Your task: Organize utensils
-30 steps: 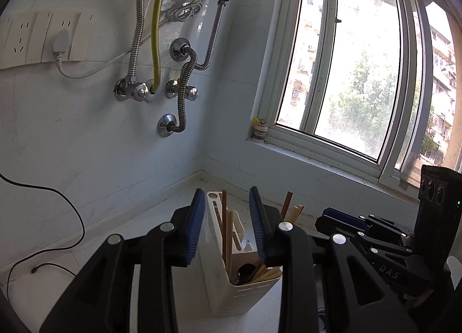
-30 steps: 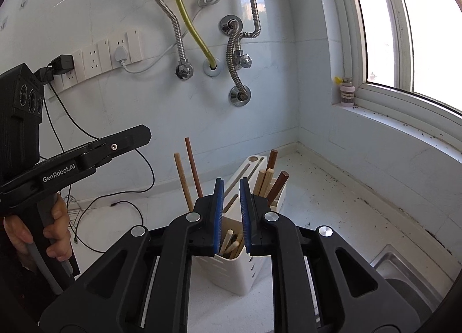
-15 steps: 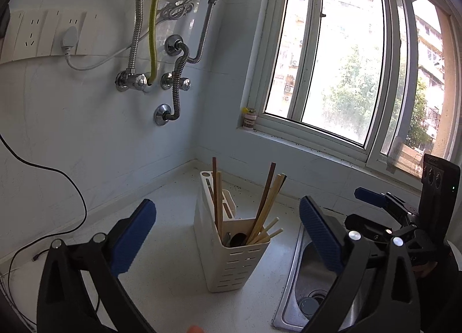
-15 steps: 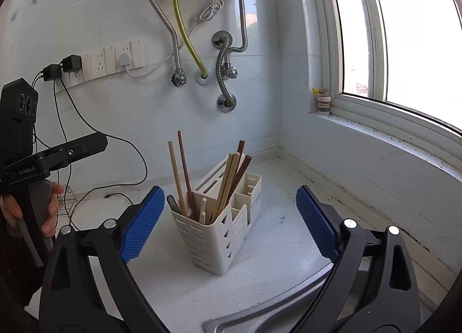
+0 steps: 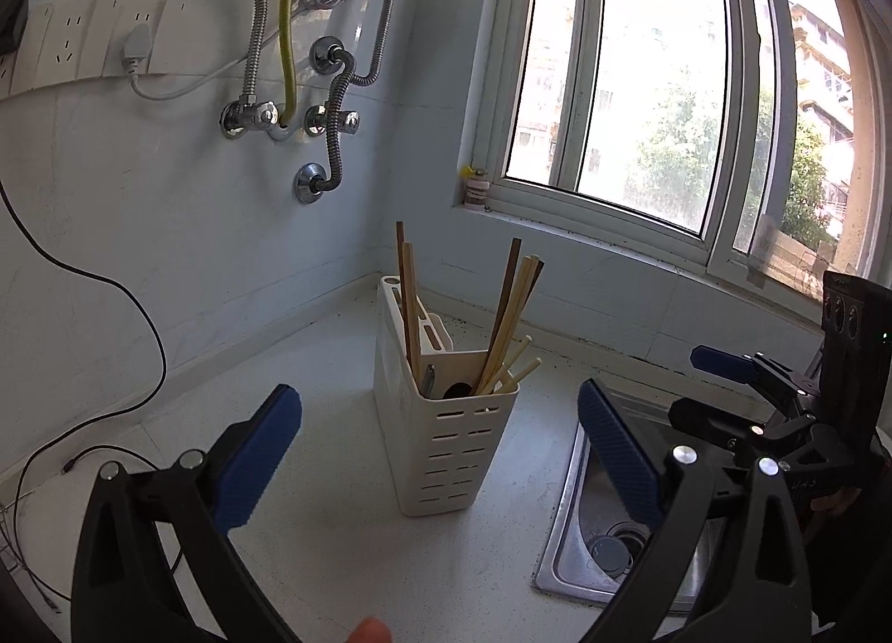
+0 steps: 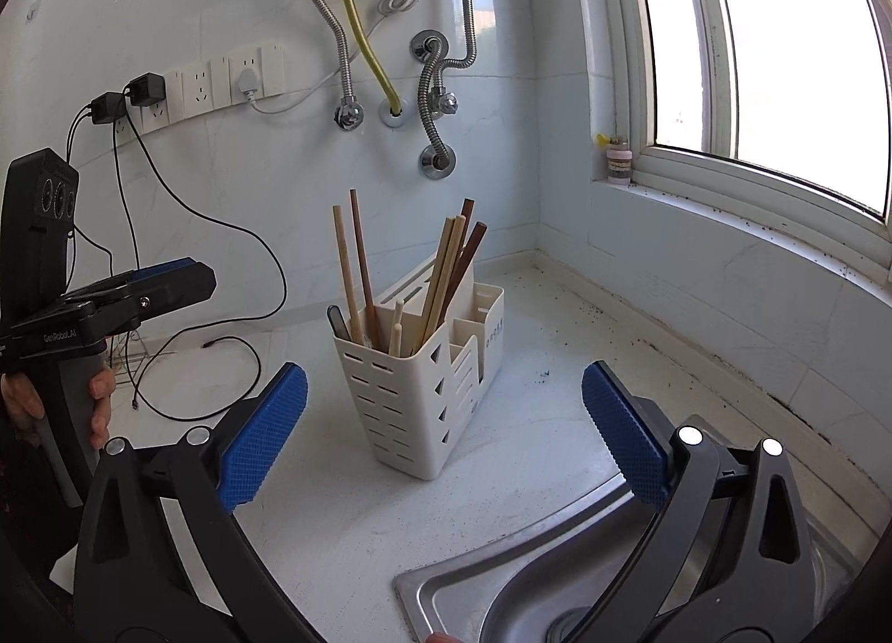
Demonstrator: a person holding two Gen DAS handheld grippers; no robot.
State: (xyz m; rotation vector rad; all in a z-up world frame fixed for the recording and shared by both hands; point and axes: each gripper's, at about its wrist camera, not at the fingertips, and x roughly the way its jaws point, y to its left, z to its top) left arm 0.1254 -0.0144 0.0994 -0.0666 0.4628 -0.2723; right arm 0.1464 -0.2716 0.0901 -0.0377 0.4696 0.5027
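Note:
A white slotted utensil holder (image 5: pixel 446 436) stands on the white counter, also in the right wrist view (image 6: pixel 423 386). Several wooden chopsticks (image 5: pixel 510 319) stand in it, leaning (image 6: pixel 451 269). My left gripper (image 5: pixel 440 448) is open and empty, its jaws wide apart on either side of the holder, held back from it. My right gripper (image 6: pixel 446 431) is open and empty, also back from the holder. The right gripper shows at the right of the left wrist view (image 5: pixel 725 364), the left gripper at the left of the right wrist view (image 6: pixel 167 280).
A steel sink (image 5: pixel 602 526) sits right of the holder, also in the right wrist view (image 6: pixel 502 587). Pipes and valves (image 6: pixel 435 102) run down the back wall. Black cables (image 6: pixel 184 364) lie on the counter at left. A window sill (image 6: pixel 725 197) with a small jar (image 6: pixel 619 163) is at right.
Both grippers opened from nearly shut to wide open and pulled back and up from the holder. The chopsticks stay in the holder.

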